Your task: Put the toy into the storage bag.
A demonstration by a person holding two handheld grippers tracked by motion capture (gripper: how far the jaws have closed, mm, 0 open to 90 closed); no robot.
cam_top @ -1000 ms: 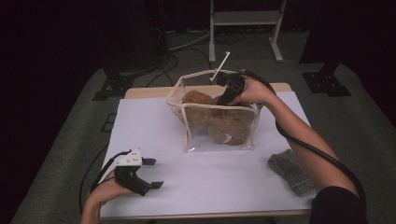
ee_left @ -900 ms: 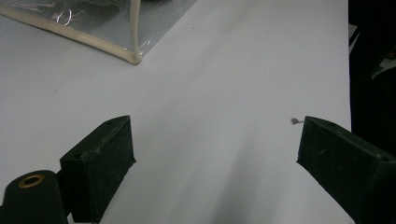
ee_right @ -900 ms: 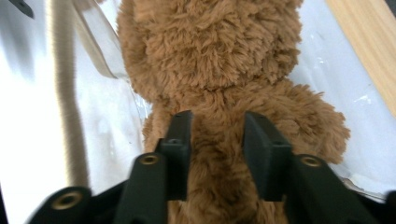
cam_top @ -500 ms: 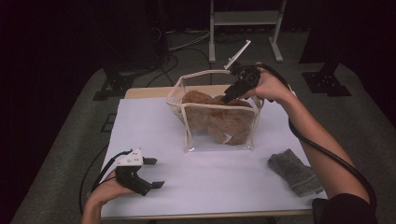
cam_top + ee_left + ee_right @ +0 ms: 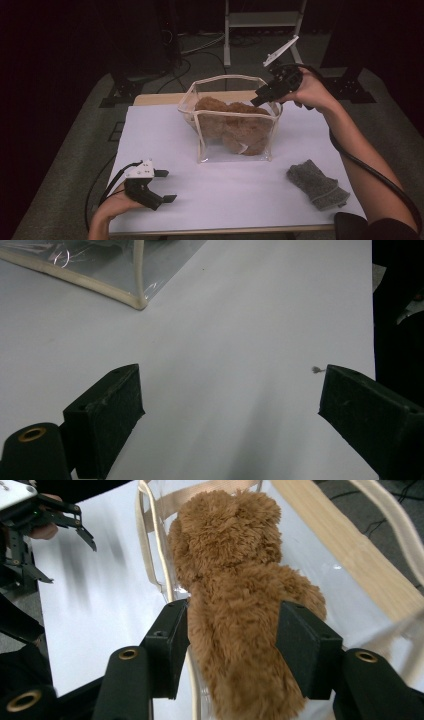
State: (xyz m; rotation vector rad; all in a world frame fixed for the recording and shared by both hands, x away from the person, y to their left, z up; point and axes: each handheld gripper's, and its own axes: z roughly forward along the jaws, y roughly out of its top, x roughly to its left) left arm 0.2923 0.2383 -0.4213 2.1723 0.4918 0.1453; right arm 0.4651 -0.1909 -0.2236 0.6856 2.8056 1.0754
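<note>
In the high view, a clear bag (image 5: 232, 120) with a cream edge is seen standing in the middle of the white bench (image 5: 240, 190), and a brown teddy bear (image 5: 235, 127) is seen lying inside it. A grey cloth (image 5: 316, 184) is seen at the lower right of that frame, well apart from the bag.

The bear's fur (image 5: 240, 605) is shown up close in the right gripper view, which the high view cannot give. There the bear is seen past the two black jaws, in the gap between them, but the right gripper (image 5: 261, 96) is shown by the high view to be up above the bag's top right edge, clear of the bear. Its jaws have just been opening, they stand partly apart, and nothing is held in them.

A bottom corner of the bag (image 5: 137, 300) is seen at the upper left of the left gripper view, far ahead of the jaws. The left gripper (image 5: 161, 186) is seen low at the lower left of the high view, with its jaws wide apart and only bare bench between them.

The right arm is stretched up from the lower right of the high view, with the right hand (image 5: 312, 90) raised near the bag. The left hand (image 5: 120, 202) is held low at the bench's near edge.
</note>
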